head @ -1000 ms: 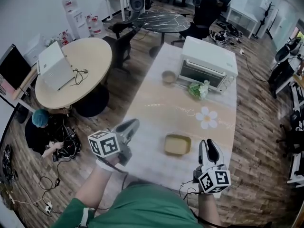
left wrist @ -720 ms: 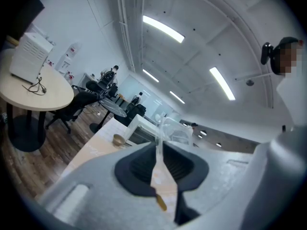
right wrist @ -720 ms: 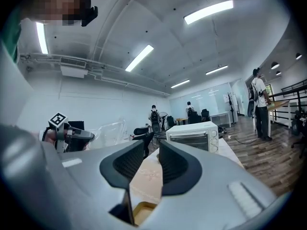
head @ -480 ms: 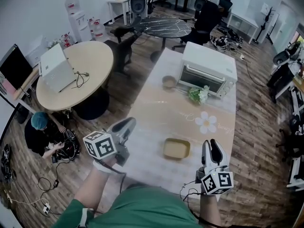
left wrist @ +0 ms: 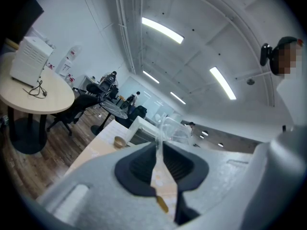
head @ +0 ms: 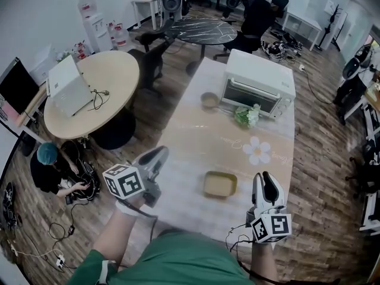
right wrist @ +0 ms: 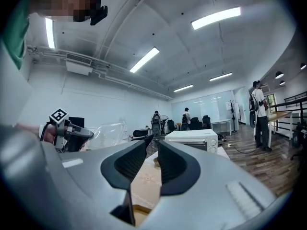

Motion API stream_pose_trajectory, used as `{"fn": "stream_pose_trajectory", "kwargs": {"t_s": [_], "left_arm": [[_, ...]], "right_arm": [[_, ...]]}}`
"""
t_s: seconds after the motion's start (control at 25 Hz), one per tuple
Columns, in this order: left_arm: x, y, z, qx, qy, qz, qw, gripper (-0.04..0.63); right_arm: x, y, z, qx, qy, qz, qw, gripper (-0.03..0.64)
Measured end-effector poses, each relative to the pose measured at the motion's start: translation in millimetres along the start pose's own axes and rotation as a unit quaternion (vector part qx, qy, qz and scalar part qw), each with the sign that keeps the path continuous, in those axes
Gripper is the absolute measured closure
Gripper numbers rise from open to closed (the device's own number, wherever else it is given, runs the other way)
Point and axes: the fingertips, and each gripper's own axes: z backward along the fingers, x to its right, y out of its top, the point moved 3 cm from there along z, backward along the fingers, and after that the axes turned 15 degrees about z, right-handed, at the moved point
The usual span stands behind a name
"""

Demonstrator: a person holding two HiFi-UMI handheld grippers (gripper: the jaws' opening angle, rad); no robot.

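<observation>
Both grippers hover over the near end of a long table [head: 196, 141] with a pale cloth. My left gripper [head: 159, 154] is off the table's left edge, jaws shut with nothing between them, pointing up and away. My right gripper [head: 265, 181] is near the right corner, jaws close together and empty. Between them lies a shallow yellow dish [head: 220, 184], nearer the right gripper. In the left gripper view the jaws [left wrist: 159, 145] meet over the table. The right gripper view shows the jaws [right wrist: 152, 145] aimed at the white toaster oven [right wrist: 192, 139].
At the table's far end stand a white toaster oven [head: 259, 79], a small bowl [head: 209, 99] and leafy greens [head: 246, 115]. A round wooden table [head: 101, 76] with a white device [head: 66, 82] is at left. A person [head: 50, 159] crouches on the floor among cables.
Both grippers have drifted only slightly; the right one sits a little lower and further right than a second ago. Jaws unchanged.
</observation>
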Motion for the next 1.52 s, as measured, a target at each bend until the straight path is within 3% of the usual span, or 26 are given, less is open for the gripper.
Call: {"fn": "stream_pose_trajectory", "kwargs": {"t_s": [0.48,1.52], "left_arm": [[1.2,-5.6,-5.4,-0.002,0.001,0.003,1.0000,0.554],[1.2,-9.4,-8.8,-0.009,0.001,0.005,0.9999,0.553]], "right_arm": [[11.2,-0.2,7.6,0.028,-0.001,-0.004,1.000,0.534],[13.8,-2.1,9.2,0.028,-0.007,-0.008,1.000,0.535]]}}
